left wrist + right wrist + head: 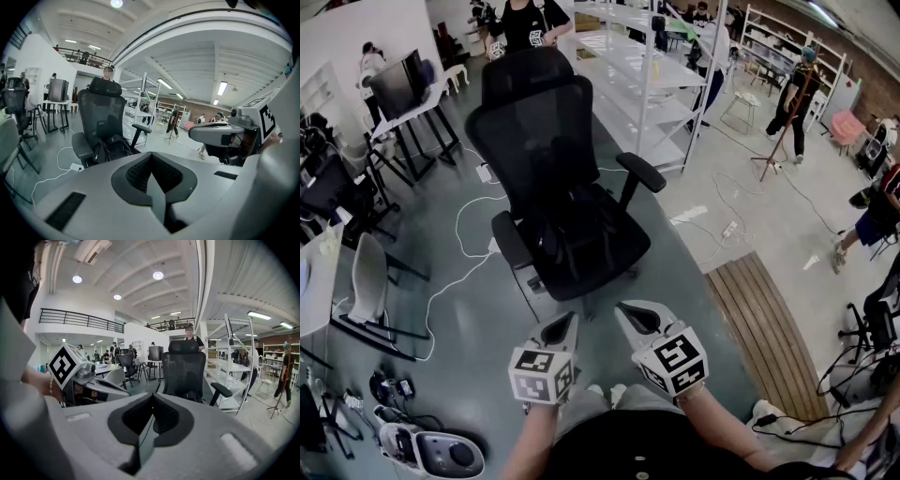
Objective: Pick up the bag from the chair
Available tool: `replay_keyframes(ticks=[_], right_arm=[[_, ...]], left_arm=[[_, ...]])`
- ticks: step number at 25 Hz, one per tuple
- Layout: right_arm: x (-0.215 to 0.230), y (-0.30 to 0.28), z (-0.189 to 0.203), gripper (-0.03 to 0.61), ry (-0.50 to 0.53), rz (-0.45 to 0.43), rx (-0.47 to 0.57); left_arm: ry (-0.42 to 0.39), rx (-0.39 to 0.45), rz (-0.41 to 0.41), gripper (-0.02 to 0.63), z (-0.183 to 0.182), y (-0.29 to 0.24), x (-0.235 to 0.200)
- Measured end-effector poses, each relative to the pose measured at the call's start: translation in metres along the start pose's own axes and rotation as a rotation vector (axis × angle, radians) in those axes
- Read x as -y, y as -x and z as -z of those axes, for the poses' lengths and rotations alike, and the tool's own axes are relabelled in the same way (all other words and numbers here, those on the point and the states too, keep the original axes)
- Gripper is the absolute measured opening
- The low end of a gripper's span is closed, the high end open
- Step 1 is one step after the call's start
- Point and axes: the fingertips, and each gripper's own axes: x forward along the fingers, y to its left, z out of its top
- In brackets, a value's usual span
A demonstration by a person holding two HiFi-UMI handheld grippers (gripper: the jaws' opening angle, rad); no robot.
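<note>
A black mesh office chair (pixel 553 150) stands on the grey floor ahead of me. A black bag (pixel 572 225) lies slumped on its seat, between the armrests. Both grippers hover side by side below the seat's front edge, short of the chair. My left gripper (pixel 565 323) is shut with nothing in it, and my right gripper (pixel 630 314) is shut and empty too. In the left gripper view the bag (pixel 110 145) shows on the seat beyond the closed jaws (pixel 152 157). The right gripper view has the chair (pixel 183 369) straight ahead past its closed jaws (pixel 152 397).
A white shelving rack (pixel 647 66) stands behind the chair to the right. A wooden slatted platform (pixel 764 328) lies on the floor at right. White cables (pixel 469 248) and a power strip trail left of the chair, near a white chair (pixel 370 277) and desks. People stand around.
</note>
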Motion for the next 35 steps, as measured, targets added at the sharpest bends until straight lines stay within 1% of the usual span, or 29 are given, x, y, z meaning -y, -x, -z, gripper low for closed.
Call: replay_keyframes(ticks=[4, 11, 14, 16, 20, 23, 28, 35], right_arm=[[0.001, 0.002, 0.002, -0.003, -0.001, -0.010, -0.005], [0.013, 0.006, 0.001, -0.003, -0.015, -0.017, 0.019], [0.019, 0.010, -0.001, -0.003, -0.037, -0.023, 0.042], [0.022, 0.015, 0.000, -0.002, -0.047, -0.031, 0.050], [0.029, 0.024, 0.015, -0.002, -0.053, -0.036, 0.031], [0.037, 0.026, 0.025, -0.002, -0.061, -0.031, 0.011], [0.041, 0.018, 0.035, -0.002, -0.096, -0.027, -0.009], [0.059, -0.032, 0.026, -0.002, -0.105, -0.026, -0.029]], left_arm=[[0.005, 0.000, 0.000, 0.015, -0.003, 0.000, 0.004], [-0.009, 0.045, -0.014, 0.015, -0.017, -0.004, 0.014], [-0.006, 0.062, -0.012, 0.015, -0.020, -0.005, 0.019], [-0.001, 0.069, -0.012, 0.015, -0.019, -0.005, 0.023], [0.007, 0.081, -0.022, 0.015, -0.011, -0.004, 0.031], [0.022, 0.066, -0.033, 0.015, -0.003, -0.006, 0.034], [0.049, 0.043, -0.032, 0.015, 0.007, -0.013, 0.025], [0.042, 0.025, -0.001, 0.015, -0.013, -0.050, -0.012]])
